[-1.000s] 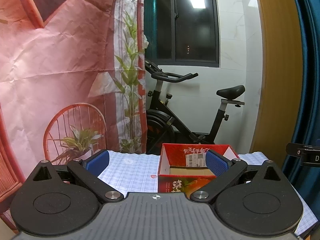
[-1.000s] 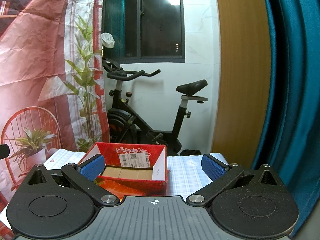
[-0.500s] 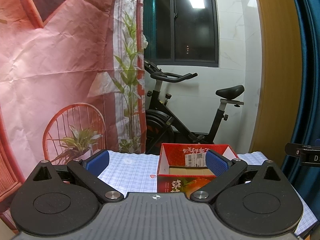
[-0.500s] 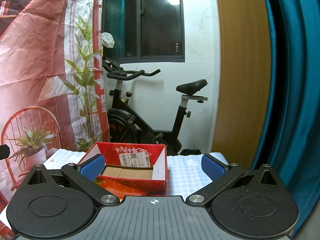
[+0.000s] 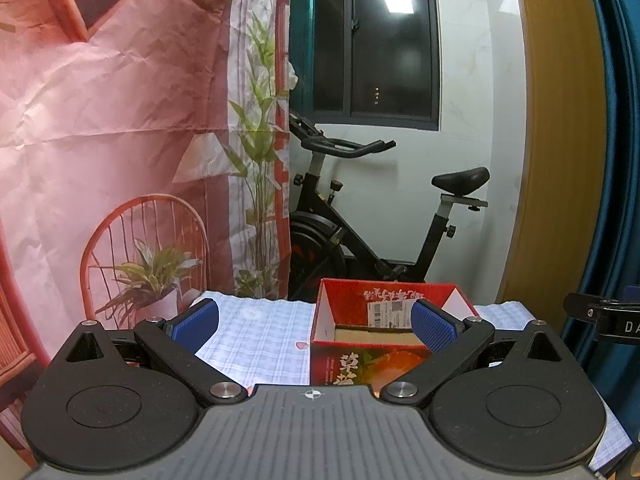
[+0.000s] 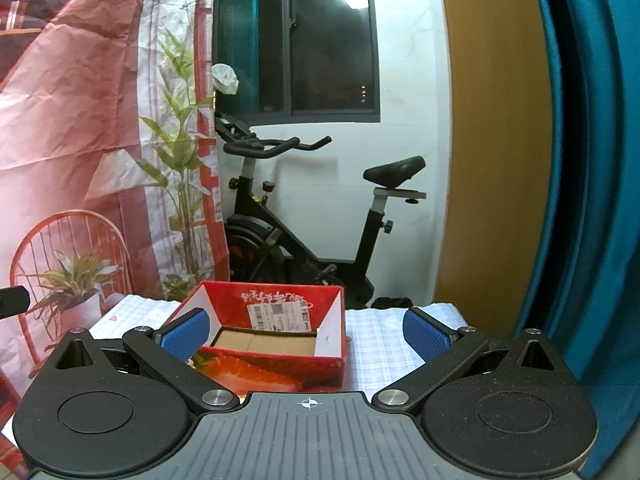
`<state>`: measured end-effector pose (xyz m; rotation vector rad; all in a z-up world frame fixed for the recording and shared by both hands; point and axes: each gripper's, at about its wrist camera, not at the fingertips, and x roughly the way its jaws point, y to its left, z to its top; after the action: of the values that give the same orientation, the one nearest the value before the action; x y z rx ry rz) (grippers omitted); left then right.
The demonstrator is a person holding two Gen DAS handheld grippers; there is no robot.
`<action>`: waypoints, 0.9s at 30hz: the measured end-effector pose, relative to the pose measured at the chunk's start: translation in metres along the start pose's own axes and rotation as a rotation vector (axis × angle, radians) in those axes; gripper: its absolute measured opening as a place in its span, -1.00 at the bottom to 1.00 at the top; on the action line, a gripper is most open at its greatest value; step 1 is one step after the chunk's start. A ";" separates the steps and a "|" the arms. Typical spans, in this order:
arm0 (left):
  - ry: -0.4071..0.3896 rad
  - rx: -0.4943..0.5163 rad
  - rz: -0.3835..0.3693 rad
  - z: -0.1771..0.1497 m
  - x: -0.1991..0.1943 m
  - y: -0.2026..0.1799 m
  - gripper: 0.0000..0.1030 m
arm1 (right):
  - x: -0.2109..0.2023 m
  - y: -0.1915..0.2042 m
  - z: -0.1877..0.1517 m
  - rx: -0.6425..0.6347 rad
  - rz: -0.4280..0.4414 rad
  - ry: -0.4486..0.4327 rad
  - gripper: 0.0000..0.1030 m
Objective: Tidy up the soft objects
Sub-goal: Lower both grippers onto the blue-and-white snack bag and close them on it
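While both tools, left tool (image 5: pixel 314 322) and right tool (image 6: pixel 306 328), gape wide and empty, an open red cardboard box (image 6: pixel 276 334) sits mid-bench on the checked white cloth (image 5: pixel 260 340).

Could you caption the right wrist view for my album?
Open right gripper faces an open red cardboard box on a checked tablecloth.

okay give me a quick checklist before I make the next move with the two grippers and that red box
1. Left gripper open, nothing between its pads: ok.
2. Right gripper open, nothing held: ok.
3. Red box on the checked tablecloth, top open: ok.
4. Box interior free: only the cardboard bottom shows, but the near wall hides part of it: cannot tell.
5. Soft objects to organize located: none visible in either wrist view: not ok.
6. Path to the box clear: nothing on the cloth between grippers and box: ok.
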<state>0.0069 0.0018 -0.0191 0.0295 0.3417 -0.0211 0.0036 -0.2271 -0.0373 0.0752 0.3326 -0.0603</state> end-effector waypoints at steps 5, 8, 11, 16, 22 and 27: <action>0.034 -0.024 -0.013 -0.012 0.017 0.002 1.00 | 0.011 0.000 -0.009 0.009 0.006 0.008 0.99; 0.076 -0.039 -0.016 -0.026 0.035 0.001 1.00 | 0.026 -0.004 -0.022 0.012 0.012 0.005 0.99; 0.144 -0.057 -0.030 -0.042 0.057 0.001 1.00 | 0.043 -0.012 -0.040 0.037 0.058 0.006 0.99; 0.209 -0.059 -0.054 -0.069 0.086 -0.004 1.00 | 0.075 -0.016 -0.070 0.037 0.070 0.064 0.99; 0.281 0.001 -0.118 -0.094 0.111 -0.022 0.92 | 0.114 -0.015 -0.108 -0.012 0.051 0.203 0.99; 0.332 0.064 -0.177 -0.109 0.129 -0.044 0.68 | 0.135 -0.027 -0.135 0.001 0.045 0.249 0.97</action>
<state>0.0904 -0.0410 -0.1659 0.0659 0.6752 -0.2044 0.0856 -0.2492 -0.2112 0.0917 0.5799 -0.0065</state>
